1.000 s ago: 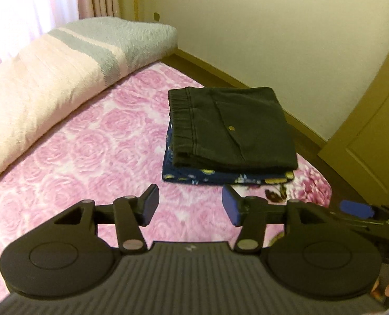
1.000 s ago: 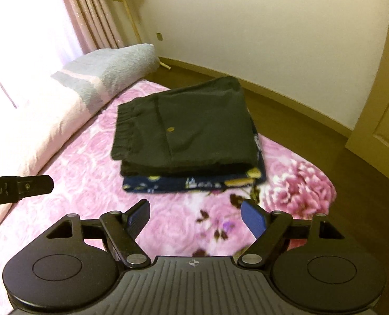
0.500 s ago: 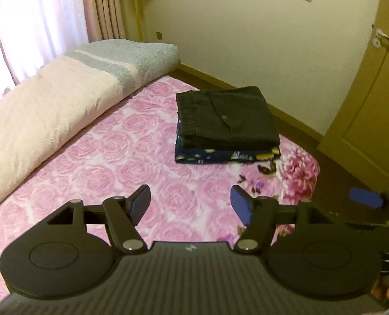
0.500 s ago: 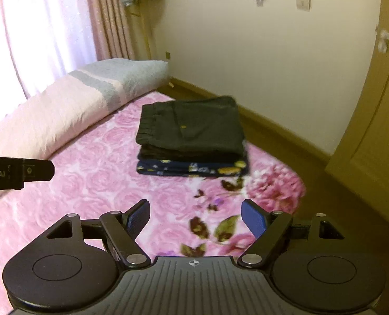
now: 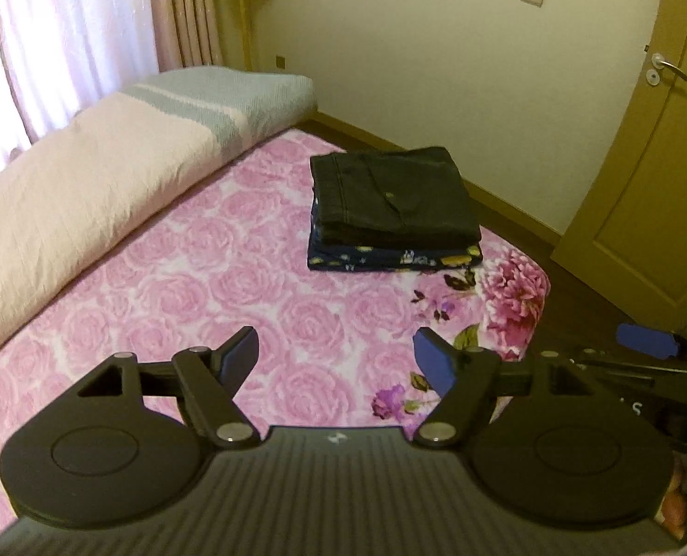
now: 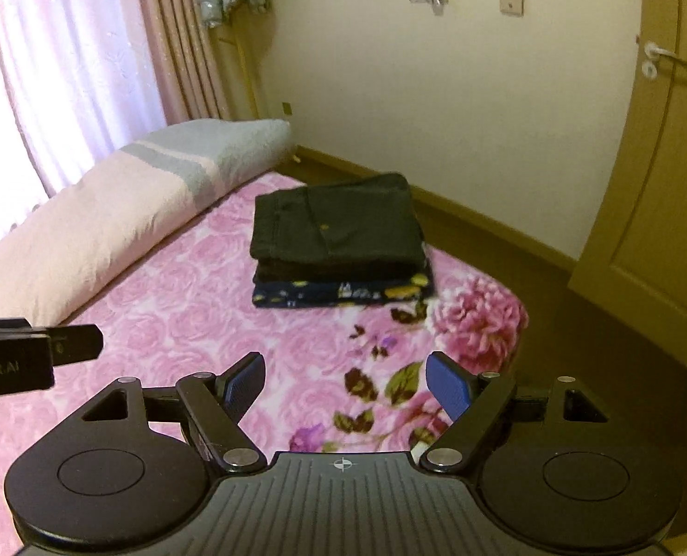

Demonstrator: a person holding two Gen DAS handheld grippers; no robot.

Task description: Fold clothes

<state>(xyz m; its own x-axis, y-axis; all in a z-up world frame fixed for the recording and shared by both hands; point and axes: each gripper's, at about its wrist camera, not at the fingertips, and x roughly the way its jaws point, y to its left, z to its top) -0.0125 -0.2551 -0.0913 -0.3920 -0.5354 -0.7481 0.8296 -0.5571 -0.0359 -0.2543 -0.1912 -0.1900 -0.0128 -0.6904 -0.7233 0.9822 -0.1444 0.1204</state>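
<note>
The black trousers [image 5: 392,194] cover most of the navy floral garment [image 5: 392,258] beneath; only its front edge shows. My right gripper [image 5: 645,340] is cut off at the frame's edge.

Left claw [image 5: 336,354] just opened wider, nothing between pads; right claw [image 6: 346,380] spread wide, empty.

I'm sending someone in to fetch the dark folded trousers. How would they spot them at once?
On the pink rose-patterned bedspread, look toward the corner nearest the door. A two-piece stack lies there: the folded dark trousers lie on top, plain with one small button, over a navy floral garment.
</note>
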